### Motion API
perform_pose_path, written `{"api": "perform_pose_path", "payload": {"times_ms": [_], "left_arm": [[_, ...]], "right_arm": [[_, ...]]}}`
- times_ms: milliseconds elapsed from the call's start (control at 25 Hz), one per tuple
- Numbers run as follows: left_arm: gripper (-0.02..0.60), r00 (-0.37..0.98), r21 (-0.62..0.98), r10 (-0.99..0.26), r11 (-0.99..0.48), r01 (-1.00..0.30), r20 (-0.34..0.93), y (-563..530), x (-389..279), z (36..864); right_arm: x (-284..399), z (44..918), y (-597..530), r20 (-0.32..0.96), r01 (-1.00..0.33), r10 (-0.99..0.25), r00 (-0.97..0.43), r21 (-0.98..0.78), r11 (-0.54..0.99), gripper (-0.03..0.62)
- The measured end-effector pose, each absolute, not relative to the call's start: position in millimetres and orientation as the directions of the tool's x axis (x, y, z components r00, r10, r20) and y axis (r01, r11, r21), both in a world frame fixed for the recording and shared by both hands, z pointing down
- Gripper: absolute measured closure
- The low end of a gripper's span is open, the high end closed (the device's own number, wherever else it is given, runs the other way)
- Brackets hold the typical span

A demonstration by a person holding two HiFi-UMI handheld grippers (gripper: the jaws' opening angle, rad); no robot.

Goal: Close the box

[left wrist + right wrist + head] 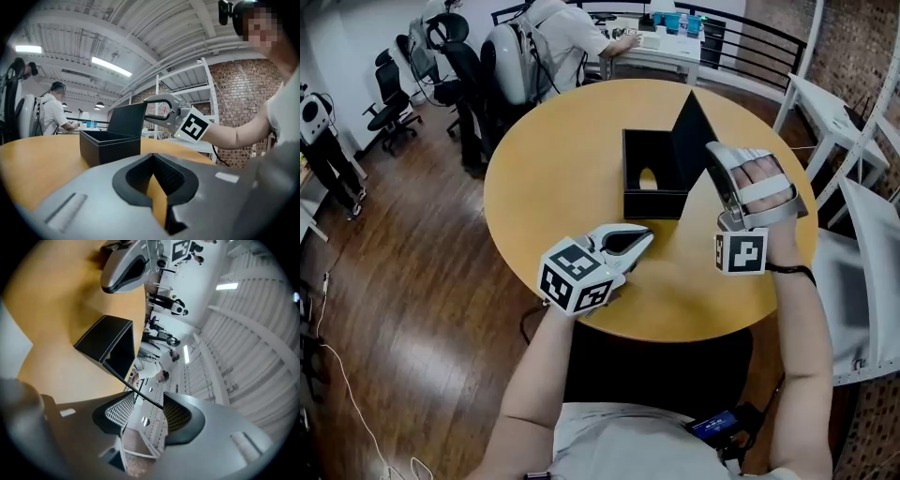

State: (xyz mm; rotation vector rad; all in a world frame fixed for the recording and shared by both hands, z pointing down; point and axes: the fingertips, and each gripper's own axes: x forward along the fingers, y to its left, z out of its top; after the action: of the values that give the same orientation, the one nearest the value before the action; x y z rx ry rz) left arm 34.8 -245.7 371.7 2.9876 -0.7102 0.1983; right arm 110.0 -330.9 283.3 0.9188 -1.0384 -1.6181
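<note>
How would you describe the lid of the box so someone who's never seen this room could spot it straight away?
Find the round wooden table; a black box sits open on it. The lid is the thin black panel standing up from the box's right-hand edge in the head view. Unlike the low box walls, it rises well above them as one flat sheet.

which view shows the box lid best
Left gripper view: the lid stands upright on the black box, its broad face visible. The head view foreshortens it from above; the right gripper view shows only its thin edge, running between the right gripper's open jaws.
</note>
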Motion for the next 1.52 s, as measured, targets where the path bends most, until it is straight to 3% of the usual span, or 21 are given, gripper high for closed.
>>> {"api": "perform_pose_path", "payload": {"times_ms": [280,680,720,800,920,1120,1200,1520], "left_arm": [[0.580,0.884,0.033,-0.444,-0.891,-0.453,0.143,-247,34,374],[0.581,0.881,0.031,-0.449,-0.888,-0.458,0.145,-247,33,373],[0.580,0.882,0.032,-0.449,-0.888,-0.458,0.146,-247,34,373],[0.580,0.882,0.032,-0.447,-0.889,-0.456,0.147,-248,35,374],[0.580,0.882,0.031,-0.447,-0.889,-0.456,0.148,-248,36,375],[0.580,0.882,0.031,-0.446,-0.890,-0.455,0.150,-247,33,375],[0.580,0.882,0.030,-0.447,-0.890,-0.456,0.149,-246,32,374],[0.580,0.882,0.030,-0.447,-0.890,-0.456,0.146,-245,31,373]], "right_arm": [[58,279,-319,0.029,0.526,-0.924,-0.381,0.829,-0.191,0.395],[18,278,-318,0.259,0.700,-0.872,-0.414,0.704,-0.123,0.360],[12,279,-319,0.278,0.692,-0.866,-0.416,0.714,-0.104,0.306],[2,281,-322,0.300,0.671,-0.857,-0.419,0.738,-0.069,0.308],[-9,289,-331,0.308,0.614,-0.840,-0.446,0.788,-0.037,0.363],[0,305,-343,0.295,0.530,-0.835,-0.465,0.848,0.005,0.514],[9,311,-344,0.301,0.497,-0.837,-0.457,0.867,0.040,0.525],[38,288,-328,0.297,0.054,-0.796,-0.528,0.947,0.318,0.580]]}}
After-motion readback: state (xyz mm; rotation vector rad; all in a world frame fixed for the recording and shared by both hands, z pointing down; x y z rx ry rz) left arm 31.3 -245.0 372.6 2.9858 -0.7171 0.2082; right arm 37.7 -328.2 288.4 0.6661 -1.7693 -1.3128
